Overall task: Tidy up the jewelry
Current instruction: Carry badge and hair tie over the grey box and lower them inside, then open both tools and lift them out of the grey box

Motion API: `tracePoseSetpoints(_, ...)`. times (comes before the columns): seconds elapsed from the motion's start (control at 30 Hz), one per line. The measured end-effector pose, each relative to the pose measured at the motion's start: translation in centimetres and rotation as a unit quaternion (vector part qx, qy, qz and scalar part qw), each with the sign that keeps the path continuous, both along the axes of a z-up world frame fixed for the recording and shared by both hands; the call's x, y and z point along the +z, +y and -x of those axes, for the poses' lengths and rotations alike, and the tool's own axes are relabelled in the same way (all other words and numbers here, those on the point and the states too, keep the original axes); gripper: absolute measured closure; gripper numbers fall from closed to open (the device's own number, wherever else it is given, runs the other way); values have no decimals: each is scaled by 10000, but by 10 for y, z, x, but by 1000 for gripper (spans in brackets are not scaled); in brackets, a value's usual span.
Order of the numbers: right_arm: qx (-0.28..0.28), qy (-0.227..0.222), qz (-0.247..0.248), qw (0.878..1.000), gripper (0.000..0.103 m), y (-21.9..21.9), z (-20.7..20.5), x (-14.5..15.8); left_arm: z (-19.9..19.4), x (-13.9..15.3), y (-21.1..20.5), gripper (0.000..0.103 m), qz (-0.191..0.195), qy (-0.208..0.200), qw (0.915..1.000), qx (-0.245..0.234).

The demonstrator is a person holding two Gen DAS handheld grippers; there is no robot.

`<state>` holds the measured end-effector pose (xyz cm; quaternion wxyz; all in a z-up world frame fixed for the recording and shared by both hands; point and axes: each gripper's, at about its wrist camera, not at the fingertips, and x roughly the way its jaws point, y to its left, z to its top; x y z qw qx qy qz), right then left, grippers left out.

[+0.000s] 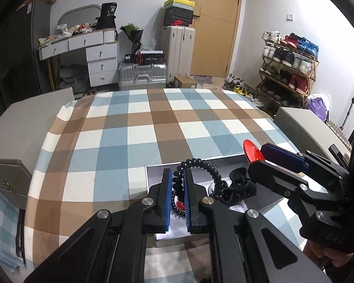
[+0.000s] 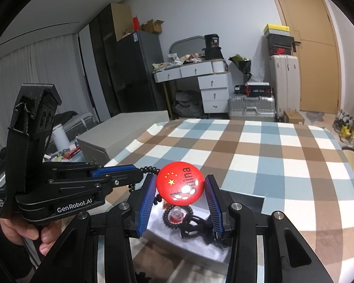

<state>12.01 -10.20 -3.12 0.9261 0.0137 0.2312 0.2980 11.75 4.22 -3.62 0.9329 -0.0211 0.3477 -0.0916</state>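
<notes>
My left gripper is shut on a black spiral hair tie, whose loop arcs up and to the right of the blue pads. My right gripper is shut on a round red badge printed with a flag and white lettering. In the left wrist view the right gripper and badge hang at the right. Both grippers hover over a shallow white tray. In it lie a black claw clip and a second spiral tie with a red charm.
The tray rests on a table with a blue, brown and white checked cloth. Grey boxes stand at the table's left and right, and a latched box sits near left. Suitcases, drawers and a shoe rack lie beyond.
</notes>
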Motion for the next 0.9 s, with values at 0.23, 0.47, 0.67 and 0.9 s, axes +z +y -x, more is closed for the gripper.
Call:
tracePoseSetpoints(0.23, 28, 121, 90, 9999, 62, 6, -13, -8, -9, -8, -1, 98, 77, 160, 9998, -49)
tracePoseSetpoints(0.47, 15, 235, 249, 9994, 62, 11, -22, -16, -16, -14, -3, 98, 106, 251, 9995, -125)
tracePoseSetpoints(0.67, -64, 469, 295, 9984, 62, 11, -34, -25, -22, -20, -1, 98, 200, 366, 9989, -214)
tracePoseSetpoints(0.9, -152, 534, 231, 9982, 52, 4, -33, -28, -18, -20, 1, 63, 245, 446, 9986, -159)
